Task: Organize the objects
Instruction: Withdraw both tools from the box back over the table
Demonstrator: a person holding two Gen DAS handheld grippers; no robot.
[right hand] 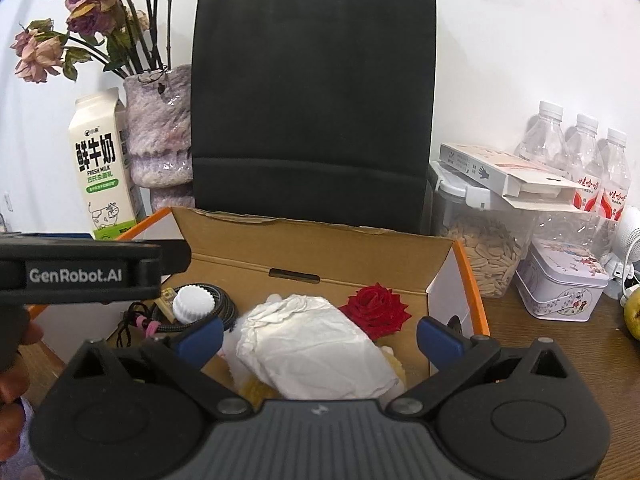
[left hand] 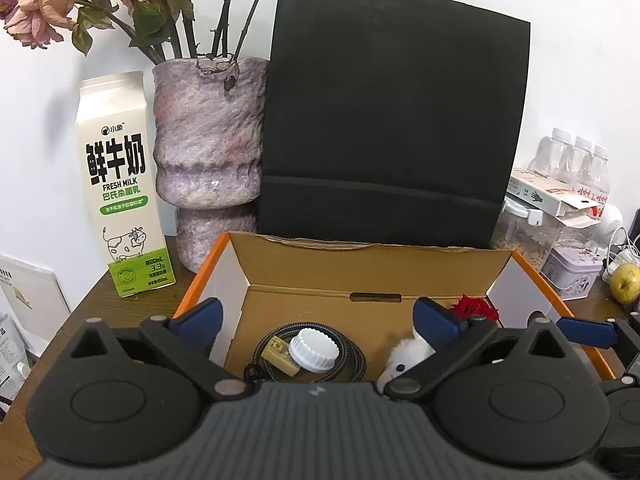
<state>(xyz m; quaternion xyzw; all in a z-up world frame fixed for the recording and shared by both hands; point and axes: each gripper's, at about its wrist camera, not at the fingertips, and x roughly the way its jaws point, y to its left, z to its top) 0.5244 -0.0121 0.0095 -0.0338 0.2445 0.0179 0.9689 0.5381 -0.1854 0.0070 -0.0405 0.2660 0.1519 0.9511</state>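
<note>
Both your left tool and right tool hang spread, pinching nothing, over the cardboard box; lift them straight clear of the white bundle below.

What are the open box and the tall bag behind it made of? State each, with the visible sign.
Open box: corrugated cardboard, matte brown inside, apparently with a printed white and orange outer face; torn fluted rim.
Tall bag: probably matte black paper, creased flat, with thin cord handles.

We see our right gripper spread wide at lower centre, over a crumpled white cloth. A red rose lies just right of it inside the cardboard box.
</note>
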